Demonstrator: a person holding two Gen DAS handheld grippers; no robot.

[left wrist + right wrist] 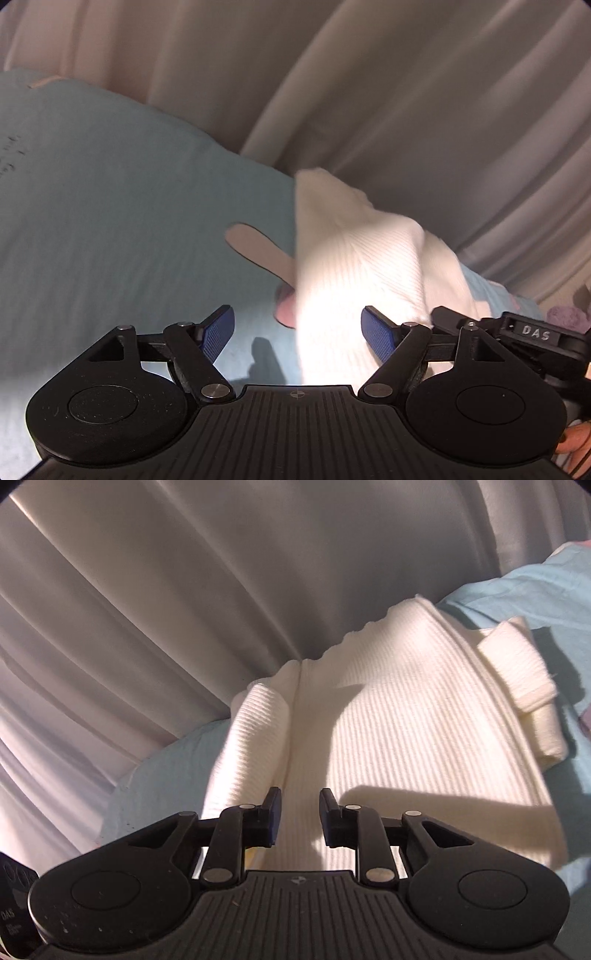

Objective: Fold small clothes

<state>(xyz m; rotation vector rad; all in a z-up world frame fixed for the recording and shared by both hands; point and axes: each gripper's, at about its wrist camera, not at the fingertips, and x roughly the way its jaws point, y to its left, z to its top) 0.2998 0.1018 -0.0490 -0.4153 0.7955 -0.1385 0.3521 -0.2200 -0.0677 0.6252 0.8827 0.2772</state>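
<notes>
Right now I am looking along both pairs of tongs at a white ribbed garment (406, 738) lying on a pale blue sheet (110, 203) with pink shapes printed on it; grey pleated curtains (184, 590) are hanging behind.

The relation I am steering by is this: from the right tongs (298, 819) the garment is lying directly ahead and below, its long axis running from the near edge away toward the far right, ribs following the same line. A raised seam or fold ridge is running almost straight out from the gap between these jaws. They are standing narrowly apart, with cloth under them but nothing pinched that I can see. So the right hand is looking to me like the nearer one for the coming pinch.

The left tongs (298, 336) are standing wide, blue textured pads (218, 332) well apart. A blurred white flap of the same garment is lying between and beyond them, touching neither pad as far as I can tell.

The knit is looking soft, fine-ribbed and limp. A small cuffed sleeve (517, 664) is sticking out at the far right, and a second fold is bunching at the left edge.
</notes>
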